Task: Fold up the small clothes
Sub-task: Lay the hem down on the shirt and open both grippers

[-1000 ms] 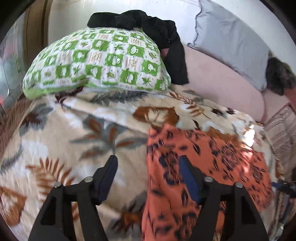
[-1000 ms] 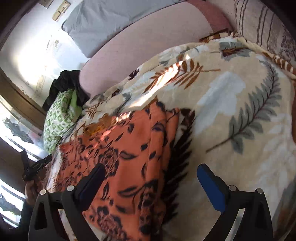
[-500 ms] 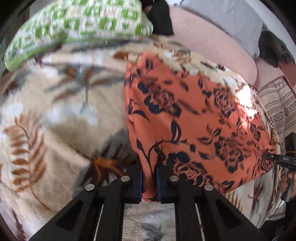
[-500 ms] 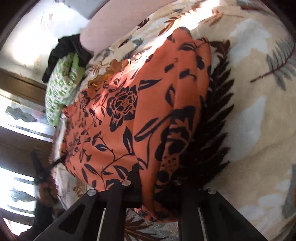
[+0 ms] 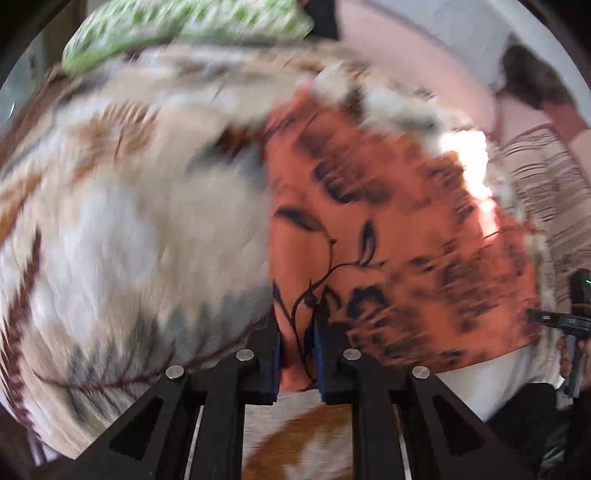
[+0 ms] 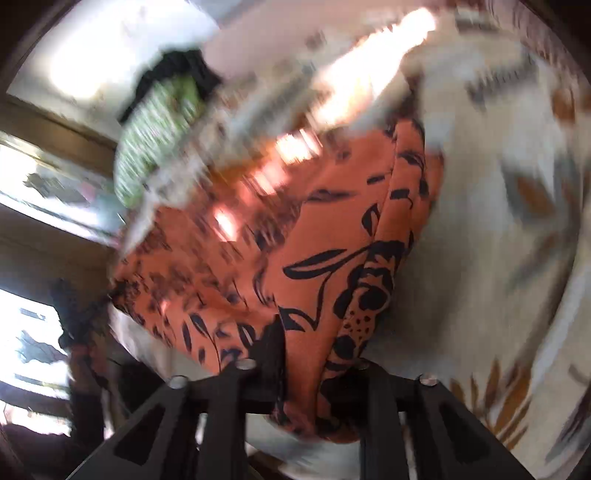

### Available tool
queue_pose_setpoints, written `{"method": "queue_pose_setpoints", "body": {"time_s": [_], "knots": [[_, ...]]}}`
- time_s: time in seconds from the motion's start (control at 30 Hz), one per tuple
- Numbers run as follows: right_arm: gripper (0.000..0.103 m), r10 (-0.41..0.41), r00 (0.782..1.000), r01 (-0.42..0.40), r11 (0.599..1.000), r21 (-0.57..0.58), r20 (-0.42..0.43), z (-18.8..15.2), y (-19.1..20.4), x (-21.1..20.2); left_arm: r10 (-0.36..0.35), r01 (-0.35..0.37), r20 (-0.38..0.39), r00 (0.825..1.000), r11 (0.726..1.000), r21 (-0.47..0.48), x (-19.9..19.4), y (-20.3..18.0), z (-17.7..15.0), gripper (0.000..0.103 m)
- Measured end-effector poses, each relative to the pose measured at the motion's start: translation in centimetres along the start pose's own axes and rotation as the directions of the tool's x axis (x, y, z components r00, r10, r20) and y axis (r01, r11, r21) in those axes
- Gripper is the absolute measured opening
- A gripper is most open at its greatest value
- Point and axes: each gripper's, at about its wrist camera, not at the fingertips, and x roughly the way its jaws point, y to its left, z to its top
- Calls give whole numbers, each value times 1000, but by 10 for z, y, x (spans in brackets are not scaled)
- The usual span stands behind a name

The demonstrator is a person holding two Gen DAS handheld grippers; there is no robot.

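An orange garment with a black flower print [image 5: 388, 221] lies on a leaf-patterned blanket [image 5: 129, 221]; both views are blurred. My left gripper [image 5: 295, 325] pinches the garment's near left corner between its blue pads; its jaws are opening slightly with the cloth still between them. In the right wrist view, the garment [image 6: 295, 240] is bunched thickly at its near right corner inside my right gripper [image 6: 317, 350]. Those jaws are opening too, and the cloth still fills the gap. The right gripper's body [image 5: 569, 321] shows at the far right of the left view.
A green checked pillow [image 5: 177, 26] with dark clothing behind it lies at the far end of the blanket. A pink sofa back [image 5: 424, 55] and a striped cushion [image 5: 535, 177] lie to the right. Bright windows [image 6: 22, 166] are on the left in the right view.
Both grippers, open a second ago above the garment, came down and closed on its near corners. Since then both have moved fast with the cloth, which now bunches between the jaws.
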Motion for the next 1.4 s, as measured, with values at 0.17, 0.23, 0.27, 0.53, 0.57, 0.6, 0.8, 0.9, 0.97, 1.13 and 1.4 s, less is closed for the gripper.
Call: {"method": "queue_pose_setpoints", "body": {"time_s": [0.17,0.23,0.27,0.53,0.57,0.6,0.8,0.9,0.97,1.13,1.4], "knots": [[81,89,961,-109,992,64,261,7,-19,-52,19,-25,168,986,999,29,-48,-10,30,23],[81,92,947,-119,990,70,308,27,-21,-65,1,-21,224,975,996,90,-60,-27,47,27],[81,84,944,-114,990,78,318,42,-19,-65,-18,-8,230,973,993,115,-60,-35,53,29],[15,-198,943,208,978,-9,266,120,0,-18,30,-58,142,989,979,195,7,-74,55,33],[9,-228,929,247,968,-31,290,118,7,-21,61,-84,123,991,978,189,16,-72,53,33],[8,-258,910,291,955,-58,324,115,17,-26,61,-81,117,991,980,181,22,-69,53,33],[9,-331,881,335,941,49,339,118,-15,-16,81,-106,145,986,979,173,12,-69,56,33],[19,-367,855,389,921,14,366,109,2,-24,54,-100,221,974,975,201,-11,-77,56,33],[66,-403,821,423,905,44,405,104,11,-39,40,-93,229,972,970,224,-13,-82,60,36],[76,-109,886,99,994,45,450,80,36,-73,153,-180,140,978,961,208,33,-67,70,41],[76,34,924,-130,965,228,381,89,-12,-30,120,-146,196,973,982,120,-6,-60,67,42]]}}
